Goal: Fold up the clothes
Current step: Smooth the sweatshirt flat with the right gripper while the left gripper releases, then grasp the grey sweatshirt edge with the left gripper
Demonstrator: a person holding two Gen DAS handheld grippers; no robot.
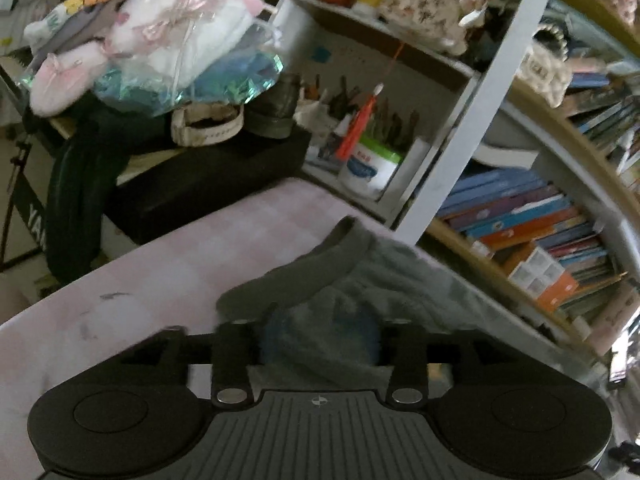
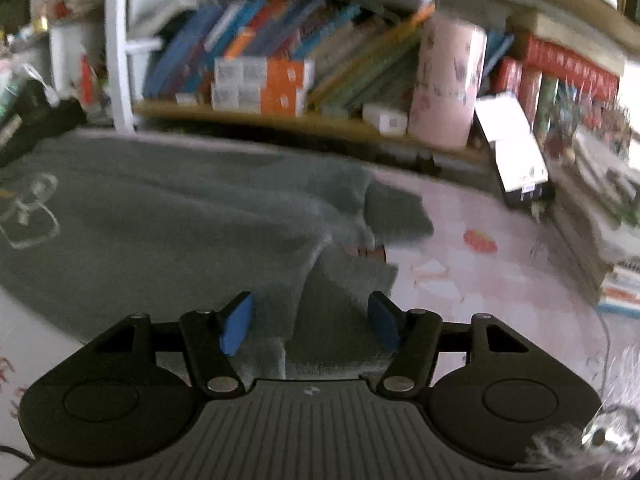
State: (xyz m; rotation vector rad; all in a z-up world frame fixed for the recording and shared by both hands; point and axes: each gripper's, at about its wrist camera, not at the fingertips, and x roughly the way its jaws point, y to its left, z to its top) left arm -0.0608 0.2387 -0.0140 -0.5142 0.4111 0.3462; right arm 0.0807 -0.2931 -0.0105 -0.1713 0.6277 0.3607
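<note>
Both grippers are showing ribbed grey bodies, black round-capped arms and silver pivot screws; the right gripper (image 2: 311,326) is wearing blue fingertip pads (image 2: 237,330).

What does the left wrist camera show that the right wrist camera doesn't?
Only the left wrist view shows the pile of pink and white clothes, a red tassel and a white jar; its left gripper has sweater fabric bunched between its fingers. Only the right wrist view shows a pink roll, orange boxes and the open right gripper. Both show the grey sweater on the pink table, and shelved books.
</note>
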